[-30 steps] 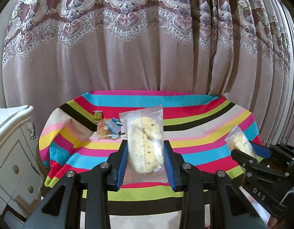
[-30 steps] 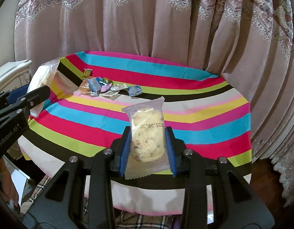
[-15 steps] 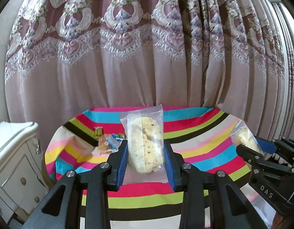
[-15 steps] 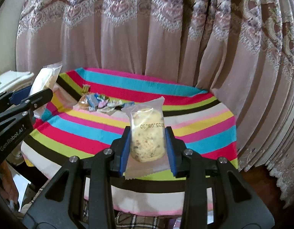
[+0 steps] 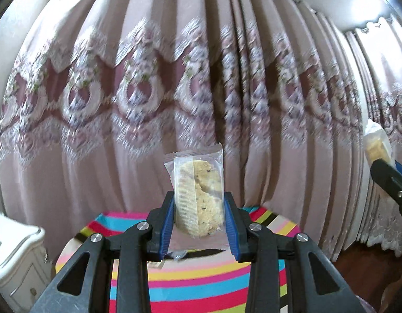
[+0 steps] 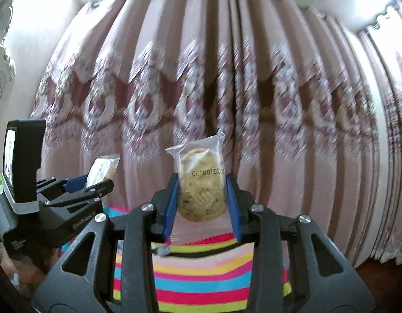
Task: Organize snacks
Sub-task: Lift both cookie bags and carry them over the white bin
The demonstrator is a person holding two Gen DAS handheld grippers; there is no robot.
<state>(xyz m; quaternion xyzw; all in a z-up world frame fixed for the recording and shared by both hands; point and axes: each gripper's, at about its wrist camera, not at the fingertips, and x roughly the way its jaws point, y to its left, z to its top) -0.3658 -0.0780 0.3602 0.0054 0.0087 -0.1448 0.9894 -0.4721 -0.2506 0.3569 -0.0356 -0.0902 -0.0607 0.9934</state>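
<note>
My left gripper [image 5: 198,221] is shut on a clear-wrapped cookie packet [image 5: 201,195], held upright well above the striped table [image 5: 201,281]. My right gripper [image 6: 201,208] is shut on a second wrapped cookie packet [image 6: 203,187] stamped with a date. The left gripper with its packet also shows in the right wrist view [image 6: 96,182]; the right gripper with its packet also shows at the right edge of the left wrist view [image 5: 380,156]. Both views tilt up toward the curtain. Most of the snack pile on the table is hidden behind the grippers; only one small wrapper [image 6: 160,250] peeks out.
A pink patterned curtain [image 5: 201,91] hangs behind the round table with the striped cloth. A white cabinet [image 5: 16,255] stands at the left. Wooden floor [image 5: 370,266] shows at the lower right.
Both grippers have risen and tilted upward with their cookie packets. The table has dropped to the bottom of both views and the snack pile has gone out of sight.
</note>
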